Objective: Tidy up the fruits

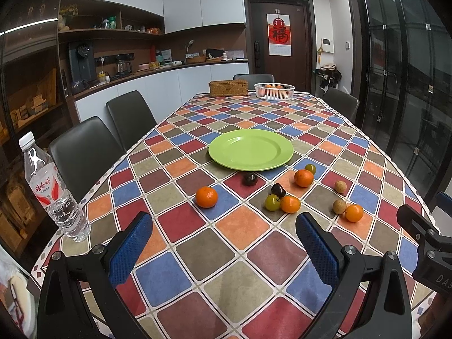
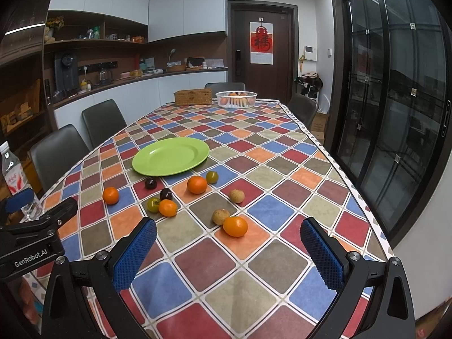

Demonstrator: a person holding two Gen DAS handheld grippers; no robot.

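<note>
We hold the left gripper (image 1: 223,243) and right gripper (image 2: 228,248) wide open, empty, above the table's near edge. Fruits (image 1: 290,204) lie loose just before the bare green plate (image 1: 226,152) mid-table, presumably their destination.

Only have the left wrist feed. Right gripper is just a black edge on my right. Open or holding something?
Observer: The right gripper is open, with nothing between its fingers.
Operator: What's straight ahead of it?
Observer: An orange touching a brown fruit, on the tablecloth just past the fingertips.
Operator: Anything on the floor that side?
Observer: Cardboard boxes beside the far right chair.
</note>
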